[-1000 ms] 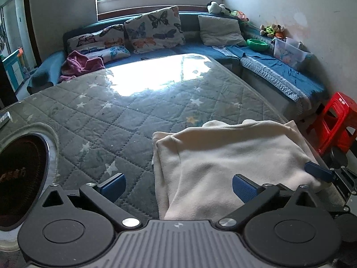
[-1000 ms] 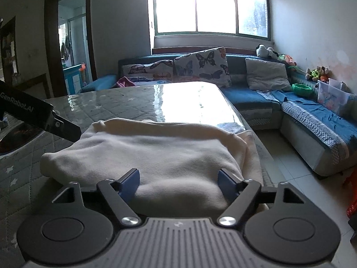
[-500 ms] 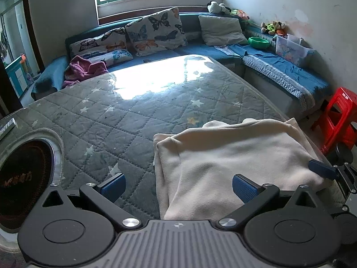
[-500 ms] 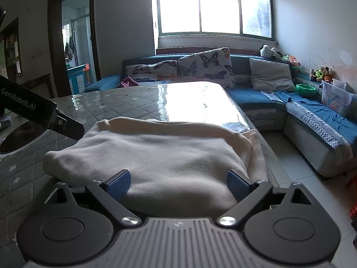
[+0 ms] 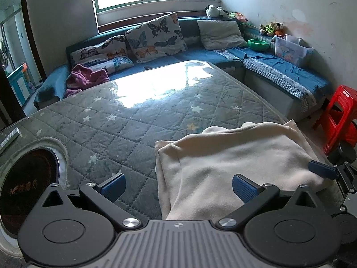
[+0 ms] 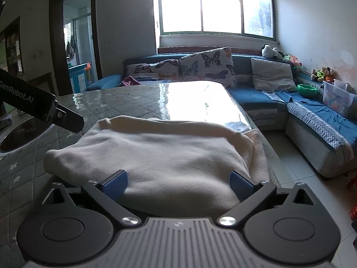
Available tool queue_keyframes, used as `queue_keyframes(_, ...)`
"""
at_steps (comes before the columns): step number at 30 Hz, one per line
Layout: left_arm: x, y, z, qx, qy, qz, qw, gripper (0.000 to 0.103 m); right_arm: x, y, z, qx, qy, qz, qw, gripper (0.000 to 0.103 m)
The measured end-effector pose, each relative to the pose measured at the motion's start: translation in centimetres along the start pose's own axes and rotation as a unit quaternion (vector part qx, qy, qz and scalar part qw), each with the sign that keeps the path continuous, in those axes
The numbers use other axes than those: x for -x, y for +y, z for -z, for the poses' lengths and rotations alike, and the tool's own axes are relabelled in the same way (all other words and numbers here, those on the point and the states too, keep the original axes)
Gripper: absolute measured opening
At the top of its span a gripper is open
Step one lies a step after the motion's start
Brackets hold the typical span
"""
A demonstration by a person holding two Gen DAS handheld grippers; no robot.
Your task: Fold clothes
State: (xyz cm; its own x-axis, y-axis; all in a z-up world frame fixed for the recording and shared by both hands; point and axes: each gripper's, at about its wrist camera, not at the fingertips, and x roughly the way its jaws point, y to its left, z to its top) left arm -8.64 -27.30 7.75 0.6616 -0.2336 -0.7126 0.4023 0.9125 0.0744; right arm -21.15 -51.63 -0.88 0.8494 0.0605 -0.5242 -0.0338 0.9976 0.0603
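Desk [image 5: 156, 120] carries a grey quilted cover with stars under a glossy clear sheet; window [image 6: 214, 6] glare washes out its far half. A round dark inset [image 5: 29, 185] sits in the desk's near left corner. Blue corner sofa [image 5: 279, 71] wraps the far and right sides, with butterfly cushions [image 5: 156, 35] and a grey pillow [image 5: 219, 34] against the back. Open doorway [image 6: 75, 42] in the left wall.

Containers: clear plastic bin [image 5: 292, 50] on the sofa's right run, printed or coloured stuff inside, can't tell what. Green bowl [image 5: 258, 44] just beside it, contents not visible.

Other things: pink cloth [image 5: 86, 79] bunched on the sofa's left end, soft toys [image 5: 271, 28] along the ledge, red stool [image 5: 337, 114] on the floor right of the desk.

Task item: cream garment [image 6: 156, 154], folded into a rough rectangle, lies flat at the desk's near right edge, one layer sticking out on the right.

Left hand-held gripper [image 5: 178, 186]: jaws wide, left pad over bare quilt, right pad over the garment, garment's left edge between them, no squeeze. Right hand-held gripper [image 6: 178, 182]: jaws opening, almost fully spread, garment's near edge between the pads, not pinched.
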Motion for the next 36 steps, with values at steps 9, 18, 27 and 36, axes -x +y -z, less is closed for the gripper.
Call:
queue_keyframes(9, 0.4, -0.2, 0.0, -0.008, -0.007, -0.001, 0.9999, 0.103, -0.1, 0.2, 0.0, 0.003, 0.001, 0.001, 1.0, 0.102)
queue_keyframes(18, 0.9, -0.6, 0.0, -0.013, -0.012, 0.002, 0.9998, 0.103, -0.1, 0.2, 0.0, 0.003, 0.001, 0.001, 1.0, 0.103)
queue_keyframes(27, 1.0, -0.8, -0.3, -0.014, -0.014, 0.007, 0.9998, 0.103, -0.2, 0.2, 0.0, 0.002, 0.001, 0.001, 1.0, 0.103)
queue_keyframes(36, 1.0, -0.9, -0.2, -0.014, -0.011, 0.011, 0.9998, 0.103, -0.1, 0.3, 0.0, 0.001, 0.002, 0.001, 1.0, 0.103)
